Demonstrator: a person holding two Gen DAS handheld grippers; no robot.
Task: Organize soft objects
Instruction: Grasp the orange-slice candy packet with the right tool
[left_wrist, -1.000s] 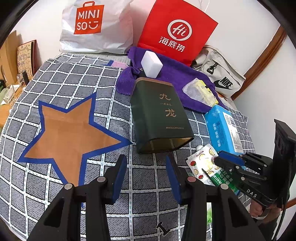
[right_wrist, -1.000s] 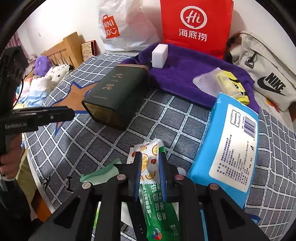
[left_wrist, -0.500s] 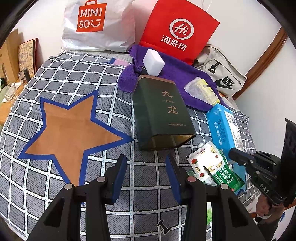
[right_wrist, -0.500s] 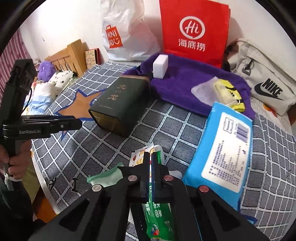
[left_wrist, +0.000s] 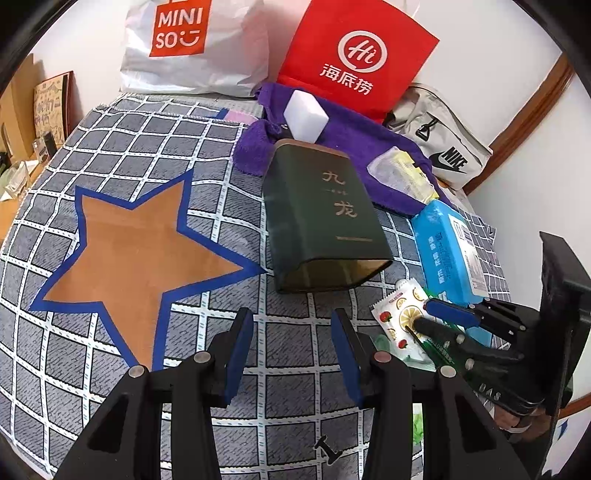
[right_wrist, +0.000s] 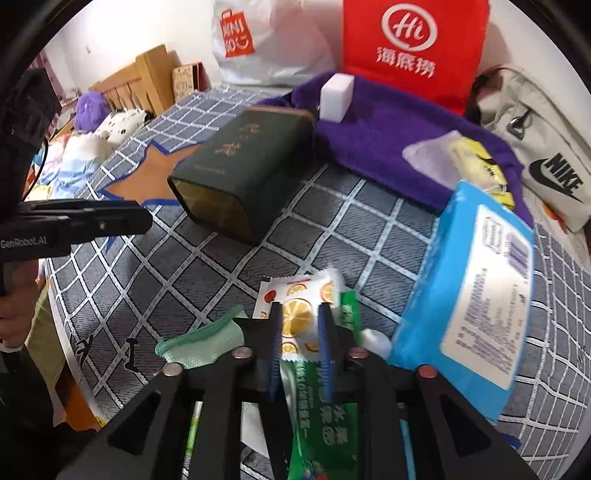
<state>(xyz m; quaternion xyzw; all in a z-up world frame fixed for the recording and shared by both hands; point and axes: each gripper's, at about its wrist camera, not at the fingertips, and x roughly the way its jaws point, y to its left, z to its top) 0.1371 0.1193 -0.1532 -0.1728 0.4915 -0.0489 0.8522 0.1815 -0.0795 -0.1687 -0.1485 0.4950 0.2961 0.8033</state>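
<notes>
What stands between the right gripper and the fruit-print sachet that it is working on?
Nothing visible. The right gripper is directly over the fruit-print sachet, and its jaws are opening with the sachet lying between them. The green packet lies under it, and the blue wipes pack sits off to the side, clear of the jaws.

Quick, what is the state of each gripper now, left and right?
Left gripper: open, nothing between its fingers.
Right gripper: jaws opening, astride the fruit-print sachet and not pressing on it.
</notes>
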